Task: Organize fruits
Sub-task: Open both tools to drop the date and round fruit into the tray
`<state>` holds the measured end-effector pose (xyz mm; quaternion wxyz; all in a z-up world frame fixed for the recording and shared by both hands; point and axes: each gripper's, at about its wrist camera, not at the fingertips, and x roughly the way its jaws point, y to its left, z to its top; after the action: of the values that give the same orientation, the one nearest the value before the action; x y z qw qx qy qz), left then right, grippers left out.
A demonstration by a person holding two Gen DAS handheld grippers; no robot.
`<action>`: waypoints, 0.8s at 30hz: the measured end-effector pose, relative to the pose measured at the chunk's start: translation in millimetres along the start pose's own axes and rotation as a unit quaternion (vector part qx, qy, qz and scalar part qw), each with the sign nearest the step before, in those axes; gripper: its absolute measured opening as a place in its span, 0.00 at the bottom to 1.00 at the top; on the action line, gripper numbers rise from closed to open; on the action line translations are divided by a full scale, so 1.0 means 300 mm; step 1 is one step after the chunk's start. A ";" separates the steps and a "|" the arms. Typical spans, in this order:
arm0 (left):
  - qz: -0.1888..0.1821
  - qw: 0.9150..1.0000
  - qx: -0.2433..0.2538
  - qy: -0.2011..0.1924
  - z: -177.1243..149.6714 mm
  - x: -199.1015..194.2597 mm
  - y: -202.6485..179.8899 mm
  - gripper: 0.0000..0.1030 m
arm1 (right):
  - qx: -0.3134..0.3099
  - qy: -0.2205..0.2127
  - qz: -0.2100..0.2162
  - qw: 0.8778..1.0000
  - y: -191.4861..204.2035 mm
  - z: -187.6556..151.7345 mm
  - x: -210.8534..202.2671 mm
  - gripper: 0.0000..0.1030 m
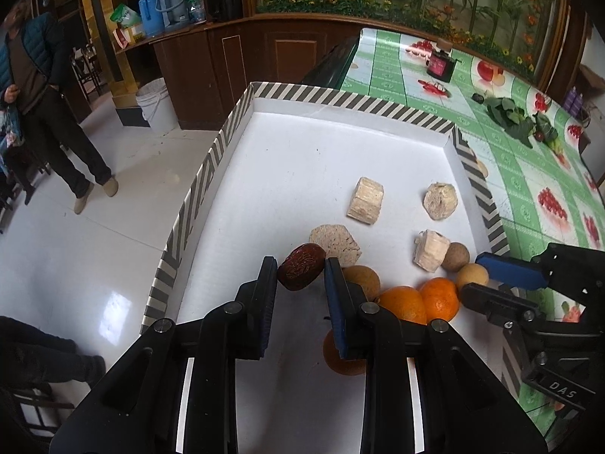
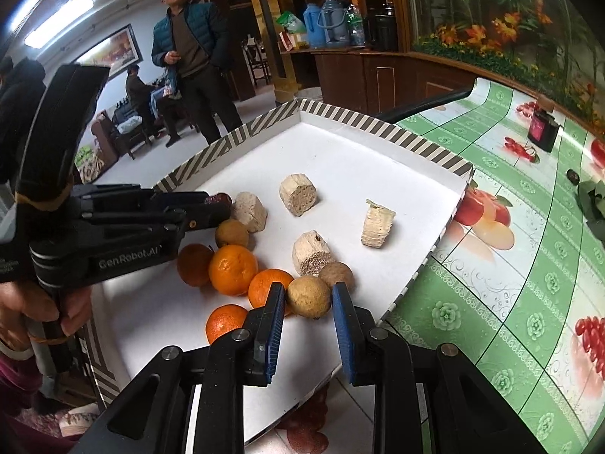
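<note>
A white tray (image 1: 302, 143) with a striped rim holds the fruit. My left gripper (image 1: 300, 270) is shut on a dark red jujube (image 1: 301, 271), held just above the tray floor; it also shows in the right wrist view (image 2: 211, 208). My right gripper (image 2: 308, 297) has its jaws around a tan longan (image 2: 308, 296), with a small gap on each side. Three oranges (image 2: 232, 269) and more longans (image 2: 335, 273) lie in a cluster near it. Several pale corn-cob pieces (image 2: 298, 195) are spread over the tray's middle.
The tray sits on a green fruit-print tablecloth (image 2: 510, 265). A dark red box (image 2: 542, 130) and green leaves (image 1: 510, 115) lie farther back on the table. A man (image 2: 189, 56) stands on the tiled floor beyond the tray's far side.
</note>
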<state>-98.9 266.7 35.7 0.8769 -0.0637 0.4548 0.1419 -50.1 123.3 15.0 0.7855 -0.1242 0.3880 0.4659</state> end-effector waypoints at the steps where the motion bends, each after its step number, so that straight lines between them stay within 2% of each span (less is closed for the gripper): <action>1: 0.001 1.000 -0.001 0.000 0.000 0.000 0.000 0.24 | 0.003 -0.001 0.001 1.000 -0.001 0.000 -0.001 0.24; 6: 0.011 1.000 0.001 0.001 -0.004 -0.004 -0.005 0.29 | 0.007 -0.012 0.003 1.000 0.002 -0.006 -0.015 0.27; 9: 0.013 1.000 -0.003 -0.010 -0.011 -0.022 -0.006 0.41 | 0.018 -0.020 0.003 1.000 -0.006 -0.014 -0.036 0.27; 10: 0.013 1.000 -0.006 -0.016 -0.013 -0.029 -0.007 0.49 | 0.023 -0.023 0.005 0.999 -0.010 -0.017 -0.043 0.27; 11: 0.012 1.000 -0.009 -0.025 -0.015 -0.042 -0.012 0.51 | 0.029 -0.029 0.006 0.999 -0.016 -0.021 -0.054 0.27; 17: 0.021 0.997 -0.008 -0.071 -0.041 -0.102 -0.057 0.51 | 0.043 -0.056 -0.013 0.997 -0.026 -0.040 -0.095 0.27; 21: 0.042 0.994 -0.014 -0.099 -0.059 -0.138 -0.089 0.51 | 0.048 -0.073 -0.021 0.996 -0.024 -0.056 -0.125 0.27; 24: 0.035 0.993 -0.015 -0.110 -0.077 -0.157 -0.117 0.51 | 0.050 -0.085 -0.024 0.995 -0.025 -0.063 -0.148 0.27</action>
<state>-131.9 218.9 60.1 0.9151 -0.0445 0.3552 0.1856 -65.0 80.6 33.1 0.8317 -0.0543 0.3398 0.4357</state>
